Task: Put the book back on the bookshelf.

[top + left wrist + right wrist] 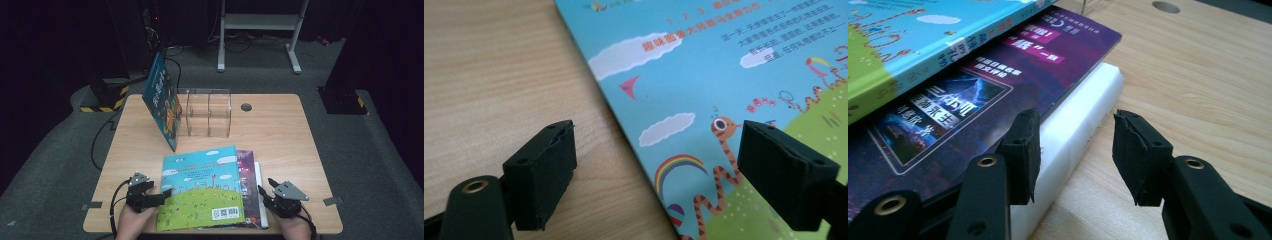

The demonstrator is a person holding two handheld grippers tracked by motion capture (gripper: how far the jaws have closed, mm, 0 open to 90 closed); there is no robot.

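1. Stack of three books lies flat at the tabletop's [280,130] near edge; picture book [202,187] on top, purple book [973,95] and white book [1083,115] beneath, edges stepped so you can take the top one alone.
2. Your left gripper [656,172] is spread, straddling the picture book's left edge, not pinching; your right gripper [1075,155] is spread, empty, beside the white book's edge.
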